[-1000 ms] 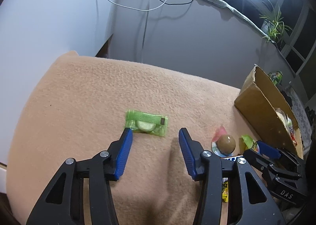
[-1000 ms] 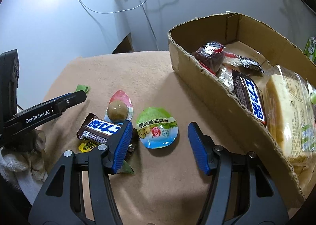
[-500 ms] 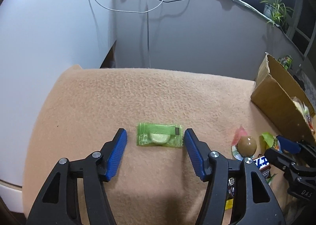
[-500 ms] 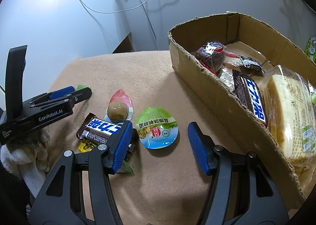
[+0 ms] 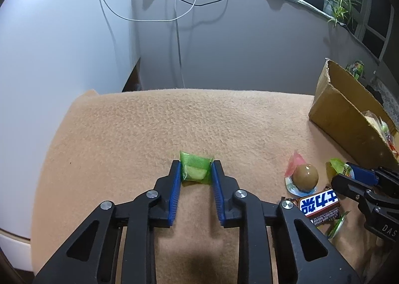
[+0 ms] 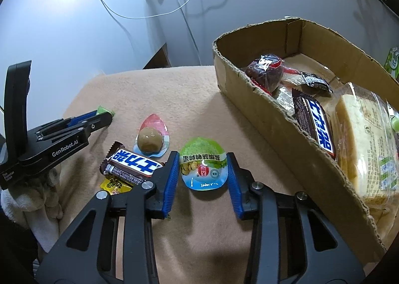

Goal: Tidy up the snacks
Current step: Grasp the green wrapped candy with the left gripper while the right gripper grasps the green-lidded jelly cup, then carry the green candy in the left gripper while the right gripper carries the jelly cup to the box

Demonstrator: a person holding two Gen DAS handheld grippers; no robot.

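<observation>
A: What has just changed at the left tongs [image 5: 195, 171]?

B: Their jaws have just been closing. The small green translucent candy wrapper [image 5: 195, 168] now sits pinched between the blue pads [image 5: 175, 185], crumpled narrower than it lay flat half a second ago. It rests on the tan fleece-covered surface [image 5: 162, 129], well to the left of the brown cardboard box [image 6: 271, 119].

A: And the right tongs [image 6: 203, 171]?

B: They too have just been closing. The round green-and-blue foil-lidded egg pack [image 6: 203, 163] lies between the pads, both of which touch its rim; it reads as clenched on the pack, just left of the box's near wall.

A: What does this mean for the task?

B: Both grasps appear made, neither item lifted. The next step is probably carrying each into the box, where a brown chocolate bar [image 6: 314, 124] and a wrapped pale cake slice [image 6: 361, 134] already lie. A second chocolate bar [image 6: 132, 165] and a brown egg on its pink-lidded tray [image 6: 149, 140] remain outside, left of the box.
</observation>
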